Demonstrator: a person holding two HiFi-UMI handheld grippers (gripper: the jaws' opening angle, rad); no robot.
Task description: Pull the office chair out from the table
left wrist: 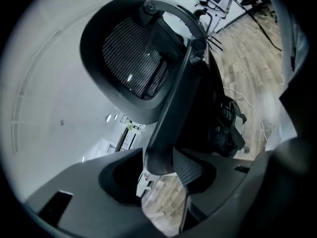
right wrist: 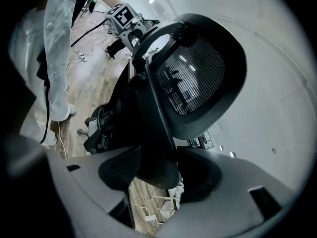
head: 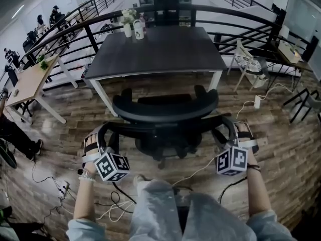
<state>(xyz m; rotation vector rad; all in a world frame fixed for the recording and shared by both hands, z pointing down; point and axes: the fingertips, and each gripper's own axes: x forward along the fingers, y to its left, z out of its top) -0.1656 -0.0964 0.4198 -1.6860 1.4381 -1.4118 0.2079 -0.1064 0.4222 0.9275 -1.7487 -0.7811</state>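
A black office chair point(head: 165, 109) with a mesh back point(left wrist: 133, 58) point(right wrist: 198, 78) stands on the wood floor, just in front of the dark table point(head: 160, 54). My left gripper point(head: 100, 134) point(left wrist: 158, 175) is at the chair's left side, shut on the end of the left armrest point(left wrist: 171, 113). My right gripper point(head: 235, 132) point(right wrist: 153, 175) is at the right side. Its pads hold the rounded end of the right armrest point(right wrist: 153, 128). The seat and base point(head: 160, 152) sit low between my two hands.
A mug point(head: 138, 30) and flowers point(head: 129, 17) stand at the table's far edge. Cables point(head: 115, 200) trail over the floor by my legs point(head: 170, 210). A light wooden desk point(head: 30, 82) stands left, a white chair point(head: 248, 62) and a power strip point(head: 257, 102) right. A curved railing point(head: 75, 19) runs behind.
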